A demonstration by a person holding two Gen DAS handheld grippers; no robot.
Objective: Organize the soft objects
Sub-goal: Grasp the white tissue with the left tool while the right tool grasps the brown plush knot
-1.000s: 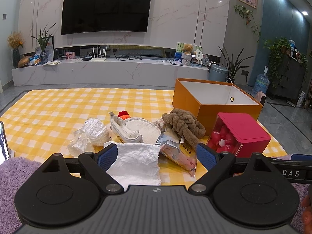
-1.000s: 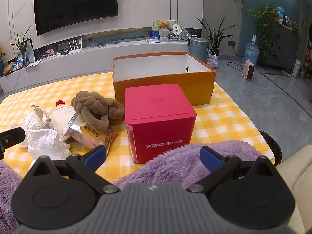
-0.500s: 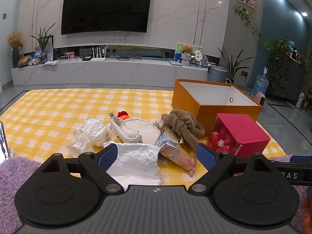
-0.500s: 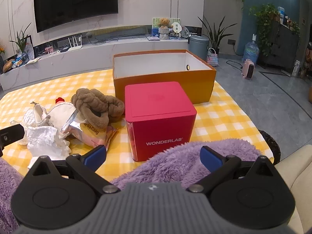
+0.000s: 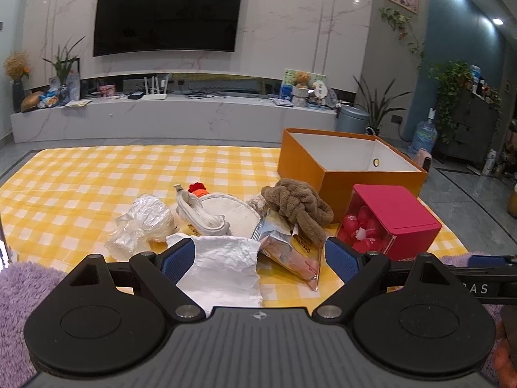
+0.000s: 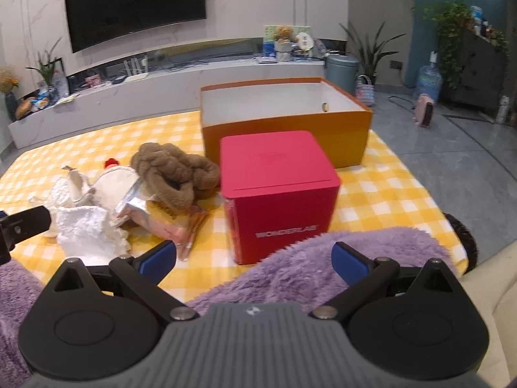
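A pile of soft things lies on the yellow checked cloth [image 5: 80, 177]: a brown knotted plush [image 5: 299, 205], a white plush with a red top [image 5: 223, 210], a crumpled white cloth [image 5: 226, 268], a clear plastic bag [image 5: 142, 223] and a foil snack packet [image 5: 290, 252]. An open orange box [image 5: 349, 165] stands behind a red lidded box [image 5: 391, 223]. My left gripper [image 5: 258, 258] is open, low over the white cloth. My right gripper [image 6: 253, 258] is open in front of the red box [image 6: 278, 190], with the brown plush [image 6: 174, 174] to its left.
A purple fuzzy blanket [image 6: 323, 258] lies along the near edge under both grippers. A white TV console [image 5: 161, 116] and a grey bin [image 5: 352, 119] stand behind the cloth. Grey floor [image 6: 452, 168] lies to the right.
The right gripper has shifted forward and tilted slightly, so the boxes look closer. The left gripper has barely moved. Both stay open.
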